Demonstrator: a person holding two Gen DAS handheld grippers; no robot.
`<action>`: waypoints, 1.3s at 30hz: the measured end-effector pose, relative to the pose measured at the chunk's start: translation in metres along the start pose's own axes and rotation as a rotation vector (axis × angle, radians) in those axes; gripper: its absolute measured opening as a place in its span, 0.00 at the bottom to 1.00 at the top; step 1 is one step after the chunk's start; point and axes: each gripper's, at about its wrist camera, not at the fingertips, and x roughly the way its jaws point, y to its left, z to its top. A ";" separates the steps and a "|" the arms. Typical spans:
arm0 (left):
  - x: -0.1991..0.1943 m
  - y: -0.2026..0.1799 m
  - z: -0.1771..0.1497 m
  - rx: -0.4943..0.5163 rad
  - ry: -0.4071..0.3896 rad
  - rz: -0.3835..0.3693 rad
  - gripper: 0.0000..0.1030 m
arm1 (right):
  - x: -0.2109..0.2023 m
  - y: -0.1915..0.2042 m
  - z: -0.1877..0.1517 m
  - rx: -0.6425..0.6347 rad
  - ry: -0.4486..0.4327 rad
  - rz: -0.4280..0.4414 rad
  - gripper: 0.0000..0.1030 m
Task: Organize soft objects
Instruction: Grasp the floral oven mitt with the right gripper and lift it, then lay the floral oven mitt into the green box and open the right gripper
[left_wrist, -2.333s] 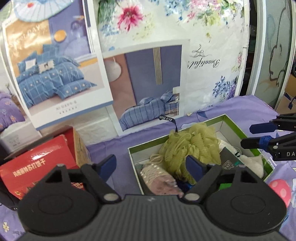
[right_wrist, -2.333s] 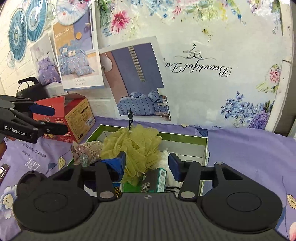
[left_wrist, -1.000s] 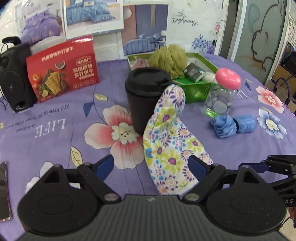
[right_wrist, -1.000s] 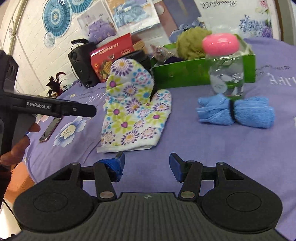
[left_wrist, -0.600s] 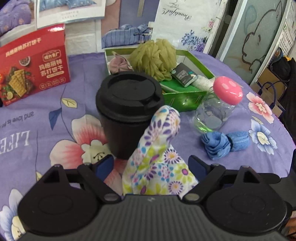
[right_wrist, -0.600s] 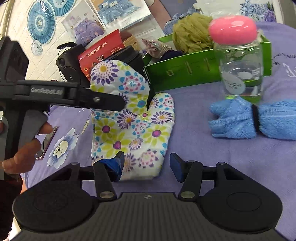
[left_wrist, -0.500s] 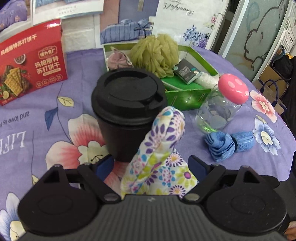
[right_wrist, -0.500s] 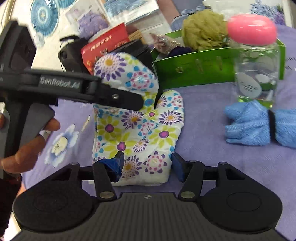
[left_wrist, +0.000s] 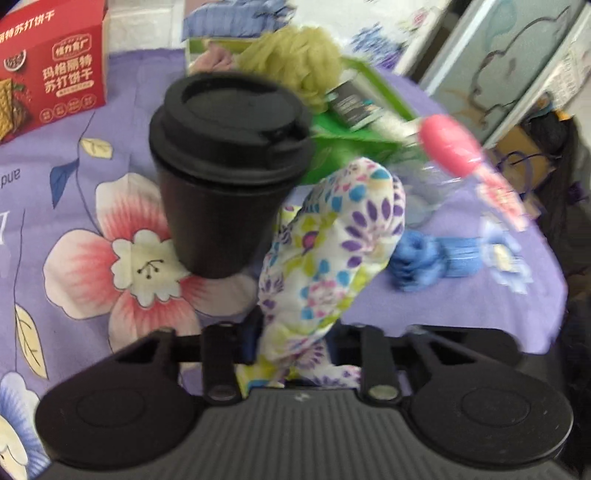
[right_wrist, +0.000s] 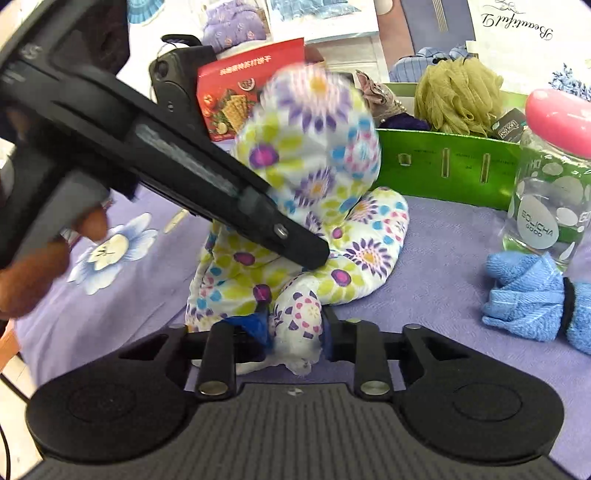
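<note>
Both my left gripper (left_wrist: 295, 343) and right gripper (right_wrist: 295, 328) pinch the floral quilted oven mitt (right_wrist: 306, 206), black lidded cup (left_wrist: 225, 166) at eleven o'clock.

Left wrist view: motion blur smears the pink-capped bottle (left_wrist: 452, 151) and green box (left_wrist: 354, 146) at upper right. Red carton (left_wrist: 48, 70) cut off by left edge. Left gripper (left_wrist: 295, 350) fingertips hidden behind bunched floral mitt (left_wrist: 332, 254).

Right wrist view: mitt top blurred; blue towel roll (right_wrist: 535, 299) cut by right edge; black speaker (right_wrist: 177, 70) partly hidden behind carton.
</note>
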 end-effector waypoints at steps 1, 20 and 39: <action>-0.008 -0.002 -0.001 -0.008 -0.008 -0.031 0.20 | -0.007 0.001 -0.001 0.002 -0.020 -0.003 0.07; -0.026 -0.100 0.171 0.100 -0.213 -0.135 0.20 | -0.079 -0.111 0.152 -0.162 -0.266 -0.267 0.08; 0.034 -0.041 0.260 -0.002 -0.286 0.275 0.69 | 0.005 -0.211 0.189 0.008 -0.175 -0.278 0.17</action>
